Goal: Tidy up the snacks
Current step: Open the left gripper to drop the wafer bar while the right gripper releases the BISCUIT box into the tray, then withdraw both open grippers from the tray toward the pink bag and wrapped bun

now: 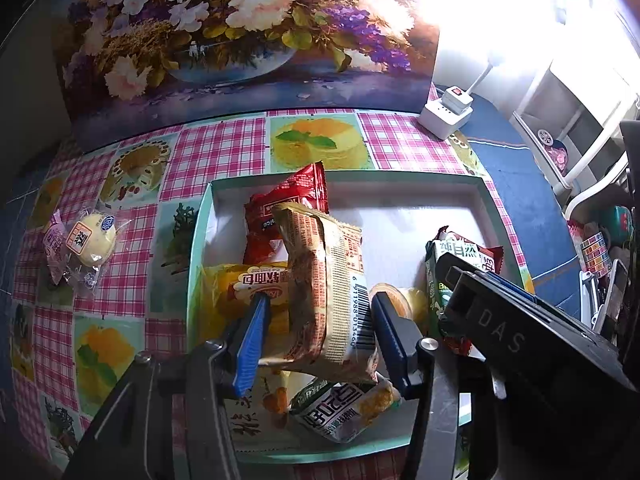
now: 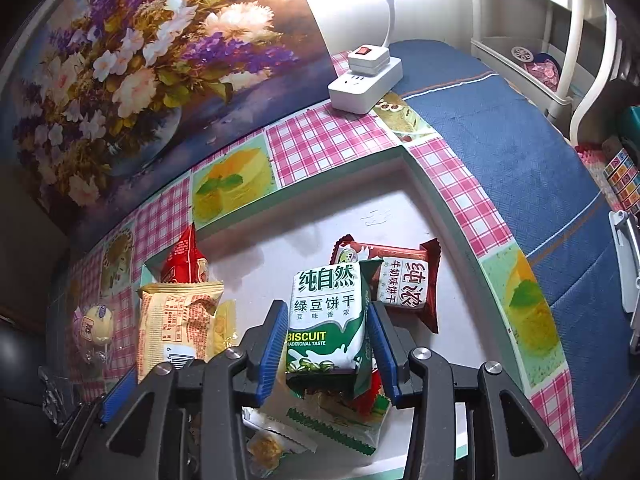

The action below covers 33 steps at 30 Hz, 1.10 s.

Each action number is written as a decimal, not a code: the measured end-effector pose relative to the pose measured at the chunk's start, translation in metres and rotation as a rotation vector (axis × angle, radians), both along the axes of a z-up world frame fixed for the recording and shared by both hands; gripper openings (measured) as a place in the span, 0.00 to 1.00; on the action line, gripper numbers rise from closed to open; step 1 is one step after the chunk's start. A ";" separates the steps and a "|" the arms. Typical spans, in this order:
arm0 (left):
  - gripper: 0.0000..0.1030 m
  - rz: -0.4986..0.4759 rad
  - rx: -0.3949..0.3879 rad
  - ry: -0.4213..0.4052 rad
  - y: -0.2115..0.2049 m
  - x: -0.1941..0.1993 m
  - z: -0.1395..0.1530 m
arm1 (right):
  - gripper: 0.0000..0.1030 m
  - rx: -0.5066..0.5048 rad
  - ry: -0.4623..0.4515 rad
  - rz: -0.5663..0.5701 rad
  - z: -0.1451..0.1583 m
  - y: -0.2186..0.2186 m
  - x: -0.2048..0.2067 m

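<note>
My left gripper [image 1: 320, 304] is shut on a beige snack packet [image 1: 324, 292] with a barcode, held upright over the green-rimmed tray [image 1: 400, 178]. My right gripper [image 2: 328, 316] is shut on a green-and-white biscuit packet [image 2: 326, 316], also over the tray [image 2: 404, 152]. The tray holds a red packet [image 1: 288, 204], a yellow bread packet [image 1: 252, 284], a jelly cup [image 1: 412, 300], a brown milk-biscuit packet [image 2: 400, 280] and more packets near the front. The beige packet [image 2: 172, 328] and the red packet [image 2: 184, 260] also show in the right wrist view.
A wrapped yellow bun [image 1: 94, 238] and a pink packet [image 1: 54, 248] lie on the checked tablecloth left of the tray. A flower painting [image 1: 240, 40] stands at the back. A white power strip [image 1: 446, 114] sits at the back right, by a blue cloth [image 2: 500, 140].
</note>
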<state>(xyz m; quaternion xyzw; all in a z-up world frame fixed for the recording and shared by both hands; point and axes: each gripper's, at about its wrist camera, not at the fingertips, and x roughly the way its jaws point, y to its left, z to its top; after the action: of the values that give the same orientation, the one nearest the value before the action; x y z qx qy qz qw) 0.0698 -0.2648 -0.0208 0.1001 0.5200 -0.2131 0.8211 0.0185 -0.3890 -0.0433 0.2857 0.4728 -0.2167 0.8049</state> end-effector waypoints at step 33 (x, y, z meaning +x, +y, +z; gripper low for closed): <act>0.74 0.335 0.062 -0.017 0.089 0.034 0.013 | 0.81 -0.048 0.016 0.049 0.010 0.014 0.007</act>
<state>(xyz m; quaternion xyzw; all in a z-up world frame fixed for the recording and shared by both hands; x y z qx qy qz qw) 0.1038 -0.1757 -0.0074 0.0390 0.5287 -0.0563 0.8460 0.0252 -0.3747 -0.0329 0.2528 0.4806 -0.2104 0.8129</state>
